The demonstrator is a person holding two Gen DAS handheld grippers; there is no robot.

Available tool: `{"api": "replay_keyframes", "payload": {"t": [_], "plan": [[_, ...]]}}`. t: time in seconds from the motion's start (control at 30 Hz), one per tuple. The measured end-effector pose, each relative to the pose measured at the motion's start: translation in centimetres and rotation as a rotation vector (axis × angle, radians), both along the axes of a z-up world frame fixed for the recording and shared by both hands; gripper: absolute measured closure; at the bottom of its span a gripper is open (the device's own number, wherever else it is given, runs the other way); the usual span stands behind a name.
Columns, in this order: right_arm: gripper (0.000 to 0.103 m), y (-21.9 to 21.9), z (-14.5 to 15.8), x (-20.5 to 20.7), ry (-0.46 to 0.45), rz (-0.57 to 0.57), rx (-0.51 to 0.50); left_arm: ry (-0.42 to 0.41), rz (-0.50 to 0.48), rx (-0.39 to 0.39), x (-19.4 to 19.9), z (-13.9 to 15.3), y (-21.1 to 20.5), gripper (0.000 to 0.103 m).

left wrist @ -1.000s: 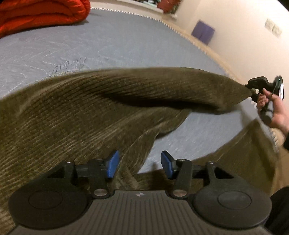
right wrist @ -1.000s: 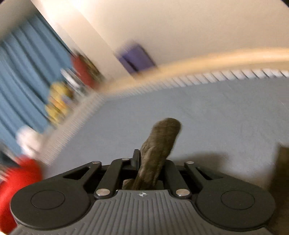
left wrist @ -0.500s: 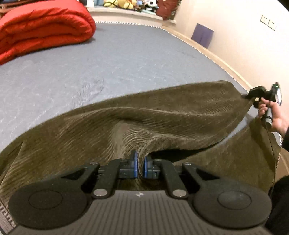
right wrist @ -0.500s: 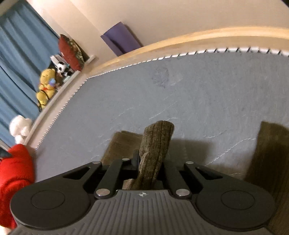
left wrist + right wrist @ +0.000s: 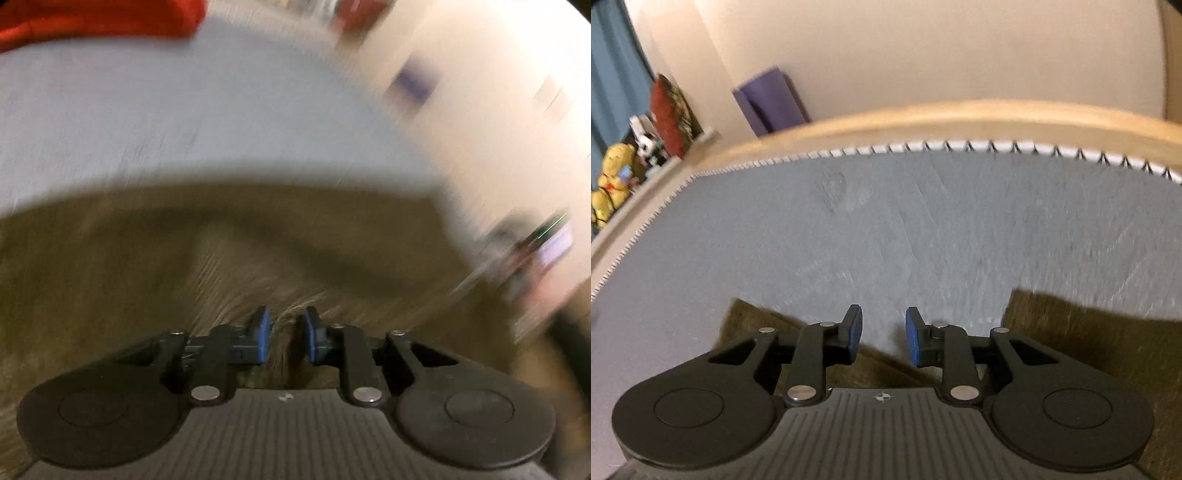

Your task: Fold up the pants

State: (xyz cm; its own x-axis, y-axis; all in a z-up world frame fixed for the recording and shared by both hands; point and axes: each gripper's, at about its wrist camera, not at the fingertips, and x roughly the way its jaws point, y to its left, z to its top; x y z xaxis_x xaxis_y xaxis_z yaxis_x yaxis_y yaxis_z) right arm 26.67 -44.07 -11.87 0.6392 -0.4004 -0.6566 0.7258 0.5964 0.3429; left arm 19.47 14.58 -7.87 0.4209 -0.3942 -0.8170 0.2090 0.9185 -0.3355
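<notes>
Grey bedcover carries the olive corduroy pants, spread low across it with one fold apparently laid and more to make. The left gripper is opening, a pucker of cloth between its pads; the right gripper is opening, empty. A red quilt lies well clear.

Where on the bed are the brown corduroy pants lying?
In both wrist views the brown corduroy pants lie on the grey mattress at its near side, just under and ahead of the cameras, well short of the wooden bed frame.
</notes>
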Motion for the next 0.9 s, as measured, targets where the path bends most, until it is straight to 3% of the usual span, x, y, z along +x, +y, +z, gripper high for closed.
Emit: {"api": "replay_keyframes", "payload": {"t": [0.03,0.07,0.17,0.2,0.27,0.43,0.6,0.77,0.8,0.87,0.9], "plan": [[0.075,0.3,0.6,-0.4,-0.022,0.008,0.005,0.026,-0.026,0.086,0.0,-1.3,-1.1,0.082],[0.075,0.5,1.4,-1.0,-0.055,0.02,0.021,0.015,-0.044,0.122,-0.1,-1.7,-1.8,0.082],[0.073,1.8,3.9,-3.1,-0.159,0.086,0.045,-0.063,0.034,0.066,-0.7,0.6,-1.4,0.08],[0.07,2.5,4.9,-3.8,-0.194,0.118,0.044,-0.106,0.048,0.049,-1.1,1.6,-1.1,0.074],[0.067,3.9,6.8,-5.3,-0.249,0.181,0.038,-0.192,0.076,0.047,-2.2,3.2,-0.7,0.069],[0.058,9.2,12.6,-9.6,-0.361,0.363,-0.019,-0.282,0.134,0.045,-4.7,5.5,-0.9,0.063],[0.047,14.6,17.2,-13.7,-0.437,0.546,-0.096,-0.381,0.18,0.056,-7.5,8.1,-1.3,0.056],[0.042,20.1,18.5,-18.2,-0.457,0.742,-0.165,-0.485,0.158,0.072,-12.4,11.6,-0.5,0.051],[0.042,21.0,18.4,-19.0,-0.453,0.774,-0.161,-0.486,0.147,0.068,-13.2,11.8,0.0,0.053],[0.042,22.7,17.9,-20.3,-0.432,0.835,-0.145,-0.457,0.13,0.068,-14.4,12.5,1.7,0.074],[0.042,23.7,17.9,-21.2,-0.424,0.866,-0.138,-0.437,0.134,0.072,-14.9,12.9,2.7,0.09]]}}
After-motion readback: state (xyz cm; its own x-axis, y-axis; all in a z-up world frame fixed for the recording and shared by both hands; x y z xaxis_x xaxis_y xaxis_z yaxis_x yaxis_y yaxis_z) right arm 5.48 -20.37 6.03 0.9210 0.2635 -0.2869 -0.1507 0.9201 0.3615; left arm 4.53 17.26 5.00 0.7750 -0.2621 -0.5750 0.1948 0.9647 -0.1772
